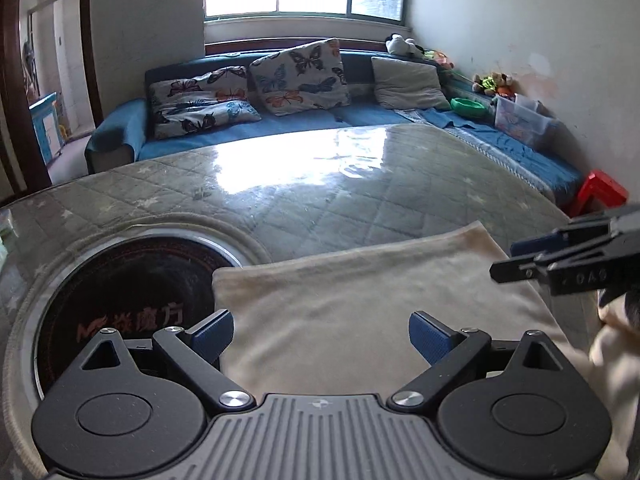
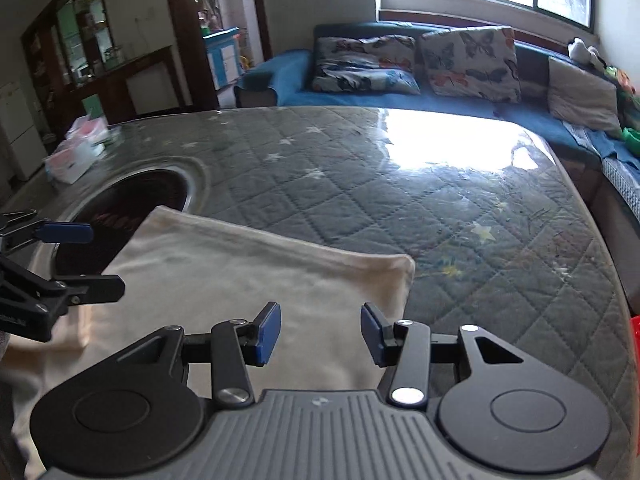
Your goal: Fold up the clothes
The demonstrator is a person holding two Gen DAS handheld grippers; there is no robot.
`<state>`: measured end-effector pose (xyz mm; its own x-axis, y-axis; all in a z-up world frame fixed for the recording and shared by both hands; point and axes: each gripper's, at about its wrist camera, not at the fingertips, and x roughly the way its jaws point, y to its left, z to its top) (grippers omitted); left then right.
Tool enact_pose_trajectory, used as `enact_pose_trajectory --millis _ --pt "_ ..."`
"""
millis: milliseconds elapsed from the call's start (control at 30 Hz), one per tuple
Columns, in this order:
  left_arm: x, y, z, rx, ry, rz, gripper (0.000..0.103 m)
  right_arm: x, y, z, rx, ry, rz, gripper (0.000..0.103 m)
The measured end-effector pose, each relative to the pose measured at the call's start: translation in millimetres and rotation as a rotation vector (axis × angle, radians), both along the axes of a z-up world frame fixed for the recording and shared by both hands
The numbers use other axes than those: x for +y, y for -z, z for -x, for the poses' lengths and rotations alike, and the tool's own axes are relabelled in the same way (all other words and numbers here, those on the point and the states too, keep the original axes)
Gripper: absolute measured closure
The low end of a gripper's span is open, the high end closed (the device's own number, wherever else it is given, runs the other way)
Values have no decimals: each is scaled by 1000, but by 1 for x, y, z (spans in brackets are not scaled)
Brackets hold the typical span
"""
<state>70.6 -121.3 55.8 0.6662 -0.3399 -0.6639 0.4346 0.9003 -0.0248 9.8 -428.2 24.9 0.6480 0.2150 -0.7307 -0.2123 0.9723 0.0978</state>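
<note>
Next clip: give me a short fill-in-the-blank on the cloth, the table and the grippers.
1. The cream cloth lies on a quilted table cover patterned with ____.
2. The cloth's far left corner overlaps a round, dark ____ set into the table.
3. Both hand-held grippers, left and right, have ____ finger pads.
4. Neither gripper holds the ____.

Missing words: stars; burner; blue; cloth
</note>
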Motion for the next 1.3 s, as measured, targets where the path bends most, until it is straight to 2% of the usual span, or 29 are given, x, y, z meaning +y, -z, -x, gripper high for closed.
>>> enact_pose_trajectory --millis 133,267,333,367,433,467,500,633,867,900,933,967,1067,1100,1267,1300 --pt "0 9 -25 1 -48 -24 9 -3 9 -17 10 30 27 58" --pt "5 18 -47 18 -106 -38 19 -7 15 -27 15 60 42 61" --pt "10 23 -56 37 -127 -35 33 -10 17 -31 19 72 43 64" --pt "12 26 -60 50 -134 -33 36 -12 18 -33 21 77 43 65" --pt "15 31 -67 77 -145 -31 56 -14 19 -37 29 78 45 73" --pt "16 33 -70 88 -150 -33 61 -13 20 -39 30 76 52 77" --pt "17 36 -72 94 -155 -36 71 -13 21 -41 31 75 58 81" --pt "21 37 -78 75 -174 -30 84 -9 23 -51 24 70 91 86" --pt "28 32 -88 89 -214 -9 80 -3 22 -76 7 74 124 86" --pt "29 30 -86 83 -208 -9 73 -2 20 -77 3 74 125 85" --pt "29 28 -83 76 -202 -7 60 -1 17 -74 -7 70 127 85" --pt "30 25 -79 68 -197 -4 55 0 14 -71 -13 63 130 84" --pt "30 17 -68 57 -182 15 47 3 7 -58 -25 42 136 82" --pt "30 14 -63 54 -176 21 42 5 4 -52 -29 32 136 78" --pt "26 0 -28 25 -108 44 33 18 -7 -13 -47 -36 129 69" --pt "26 -2 -20 20 -91 48 32 20 -8 -4 -50 -49 130 64"
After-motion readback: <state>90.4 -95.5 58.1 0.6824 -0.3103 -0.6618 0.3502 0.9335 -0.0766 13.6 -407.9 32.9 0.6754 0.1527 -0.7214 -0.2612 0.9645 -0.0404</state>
